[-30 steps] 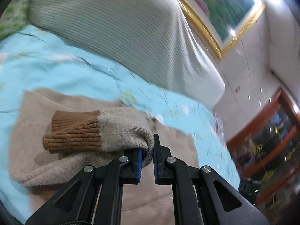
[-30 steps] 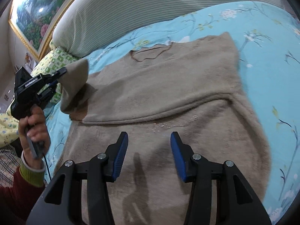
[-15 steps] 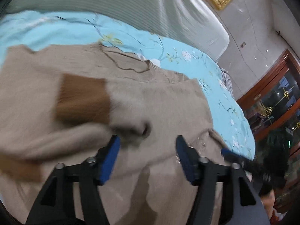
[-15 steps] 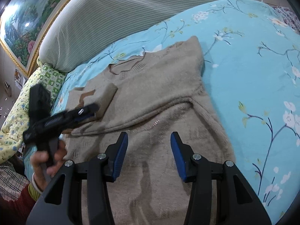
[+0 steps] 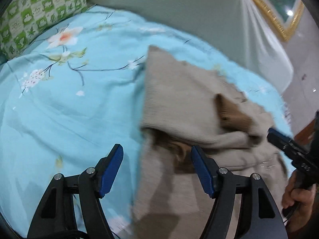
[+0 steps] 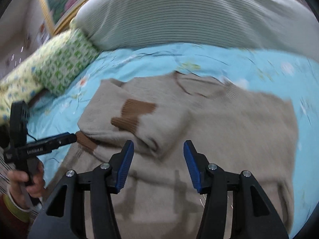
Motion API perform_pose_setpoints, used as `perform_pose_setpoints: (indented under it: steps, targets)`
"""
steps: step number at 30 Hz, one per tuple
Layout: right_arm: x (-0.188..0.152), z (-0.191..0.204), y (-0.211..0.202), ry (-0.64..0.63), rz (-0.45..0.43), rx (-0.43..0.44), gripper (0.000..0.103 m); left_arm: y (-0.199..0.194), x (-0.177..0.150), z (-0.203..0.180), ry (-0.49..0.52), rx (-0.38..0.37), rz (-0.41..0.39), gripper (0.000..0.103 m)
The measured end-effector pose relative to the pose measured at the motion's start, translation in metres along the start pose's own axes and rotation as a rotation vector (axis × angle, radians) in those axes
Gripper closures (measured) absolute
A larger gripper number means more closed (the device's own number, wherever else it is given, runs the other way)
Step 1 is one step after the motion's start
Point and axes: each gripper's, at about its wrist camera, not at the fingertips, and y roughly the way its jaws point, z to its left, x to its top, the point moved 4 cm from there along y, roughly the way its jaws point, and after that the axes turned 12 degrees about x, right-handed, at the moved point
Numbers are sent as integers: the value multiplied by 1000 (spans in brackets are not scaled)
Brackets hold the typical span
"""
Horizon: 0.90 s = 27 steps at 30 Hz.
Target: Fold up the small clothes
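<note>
A beige knit sweater [image 6: 229, 123] with brown ribbed cuffs [image 6: 137, 109] lies on the light blue floral bedsheet [image 5: 59, 109]. Both sleeves are folded across its chest. In the left wrist view the sweater [image 5: 179, 91] shows blurred, with one brown cuff [image 5: 233, 115]. My left gripper [image 5: 157, 167] is open and empty, low over the sweater's left edge. It also shows at the left of the right wrist view [image 6: 65, 137], beside a brown cuff. My right gripper [image 6: 157, 165] is open and empty, above the sweater's lower half. It appears at the right edge of the left wrist view [image 5: 279, 139].
A grey ribbed headboard cushion [image 6: 189, 20] runs along the back. A green patterned pillow [image 6: 65, 61] lies at the left of the bed. A gold-framed painting [image 5: 277, 12] hangs on the wall.
My left gripper opened, let go of the sleeve, which now lies across the chest, and swung left to the sweater's edge. My right gripper stayed open and its view turned left.
</note>
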Motion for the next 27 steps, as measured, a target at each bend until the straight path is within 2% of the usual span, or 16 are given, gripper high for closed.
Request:
perform_pose_setpoints:
  steps: [4,6,7,8,9,10,13,15,17,23,27]
  targets:
    - [10,20,47,-170,83,-58,41,17,6,3,-11,45,1,32]
    - [9,21,68,-242,131,-128,41,23,7,0,-17,71,2,32]
    - [8,19,72,-253,135,-138,44,25,8,-2,-11,85,-7,32]
    - [10,14,71,-241,109,-147,68,25,7,-4,-5,98,-13,32]
    - [11,6,67,-202,92,-151,88,25,7,-5,-5,105,-14,32]
    - [13,-5,59,-145,75,-145,94,25,7,-5,-7,109,-15,32]
    - [15,-51,3,89,-109,-112,95,25,7,-5,-19,107,-14,32]
    - [0,-88,-35,257,-216,-103,95,26,10,-7,-19,107,-15,32]
    - [-21,-115,-55,389,-274,-59,95,25,11,-10,-12,109,-20,32]
    - [-75,-144,-59,506,-236,-25,96,25,8,-8,-23,108,-17,32]
    - [-71,-146,-67,497,-284,-21,98,25,11,-5,-48,103,-6,30]
